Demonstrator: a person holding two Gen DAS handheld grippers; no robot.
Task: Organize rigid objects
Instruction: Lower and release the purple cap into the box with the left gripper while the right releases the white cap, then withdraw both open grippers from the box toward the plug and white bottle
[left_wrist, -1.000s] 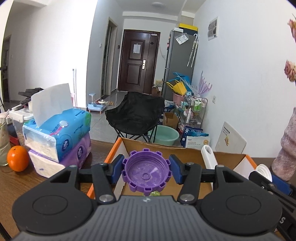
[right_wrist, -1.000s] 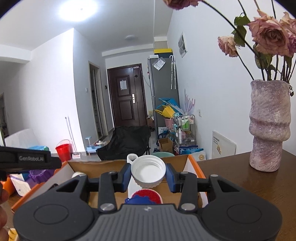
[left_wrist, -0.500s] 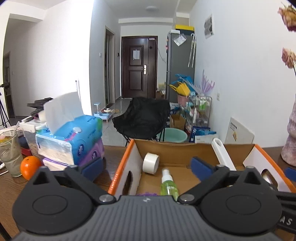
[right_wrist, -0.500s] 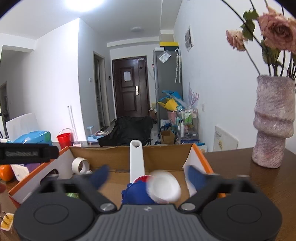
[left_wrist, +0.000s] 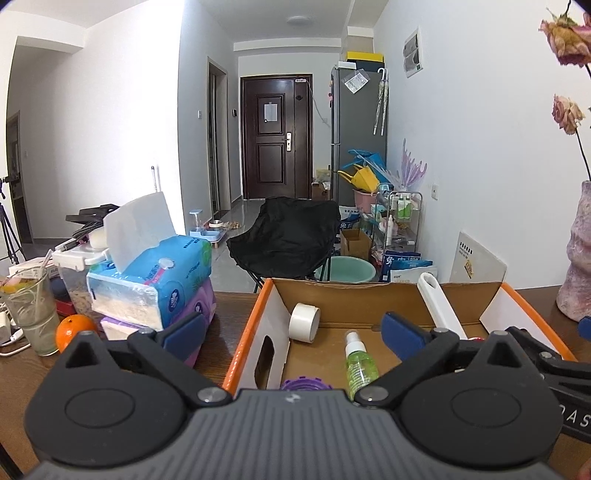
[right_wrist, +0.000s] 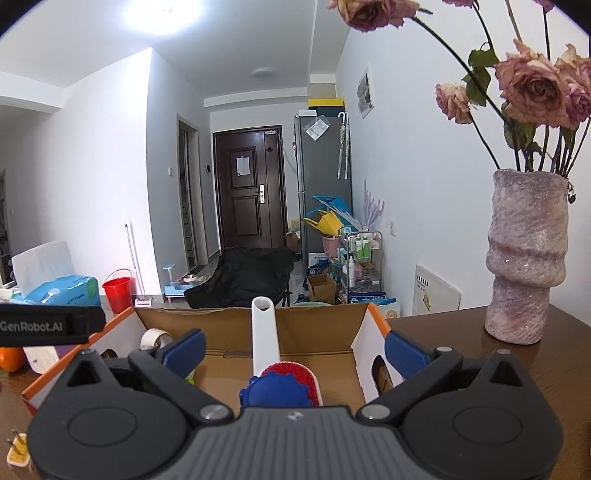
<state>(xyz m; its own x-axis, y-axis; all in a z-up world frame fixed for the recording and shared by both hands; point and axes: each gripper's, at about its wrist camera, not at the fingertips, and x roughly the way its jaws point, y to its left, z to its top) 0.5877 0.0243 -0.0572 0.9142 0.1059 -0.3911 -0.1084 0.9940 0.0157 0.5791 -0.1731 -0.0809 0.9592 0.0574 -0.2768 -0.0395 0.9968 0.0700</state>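
While the left gripper (left_wrist: 291, 332) is standing wide open with nothing between its blue pads (left_wrist: 184, 330), it is hovering over the cardboard box (left_wrist: 369, 295) in the lower middle of the left wrist view. Inside the box, a purple cap (left_wrist: 304, 384) is lying at the near edge, a green spray bottle (left_wrist: 360, 362) just right of it, and a tape roll (left_wrist: 304, 322) is leaning at the left wall. Tissue packs (left_wrist: 155, 280) are sitting at the left.

In the right wrist view, the right gripper (right_wrist: 295, 349) is also gaping wide and holding nothing. Below it, a blue cap (right_wrist: 275, 393) is resting against a white-handled brush (right_wrist: 265, 339) inside the box. A vase (right_wrist: 526, 254) is standing at the right.
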